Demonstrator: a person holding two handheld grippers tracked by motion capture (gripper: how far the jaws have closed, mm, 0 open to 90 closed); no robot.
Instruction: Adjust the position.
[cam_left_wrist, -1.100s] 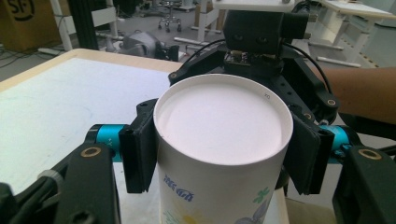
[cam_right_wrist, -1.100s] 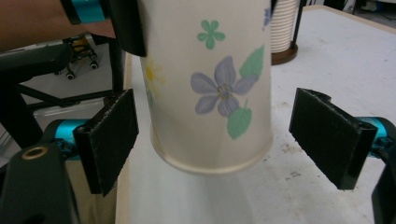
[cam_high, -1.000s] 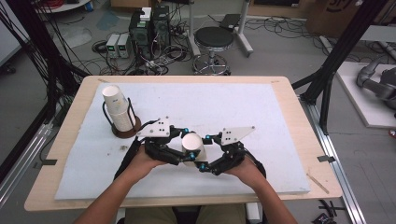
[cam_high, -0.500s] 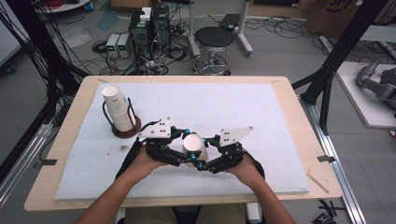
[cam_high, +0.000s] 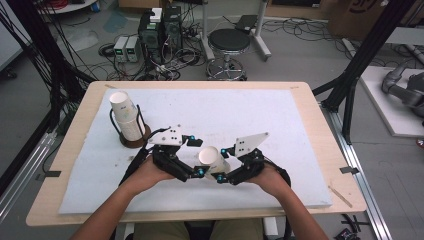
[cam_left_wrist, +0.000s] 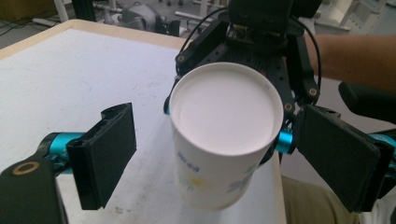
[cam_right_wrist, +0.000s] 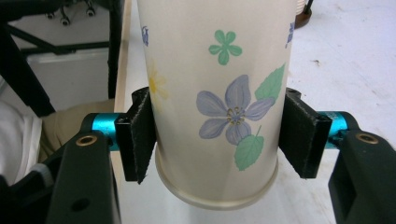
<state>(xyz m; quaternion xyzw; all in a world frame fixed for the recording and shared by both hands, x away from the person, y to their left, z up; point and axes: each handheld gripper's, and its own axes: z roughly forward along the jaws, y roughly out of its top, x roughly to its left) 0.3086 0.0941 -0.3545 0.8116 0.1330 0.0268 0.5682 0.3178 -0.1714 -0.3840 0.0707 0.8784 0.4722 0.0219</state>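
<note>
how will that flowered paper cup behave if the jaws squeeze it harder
The paper cup looks thin-walled, so it would probably dent or buckle. It seems empty and light, held aloft by the right gripper alone. Its tapered, smooth side might let it slip. The left gripper stands open around it.

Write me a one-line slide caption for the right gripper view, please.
Right gripper clamps a flower-printed paper cup between its two black pads above the white table mat.
</note>
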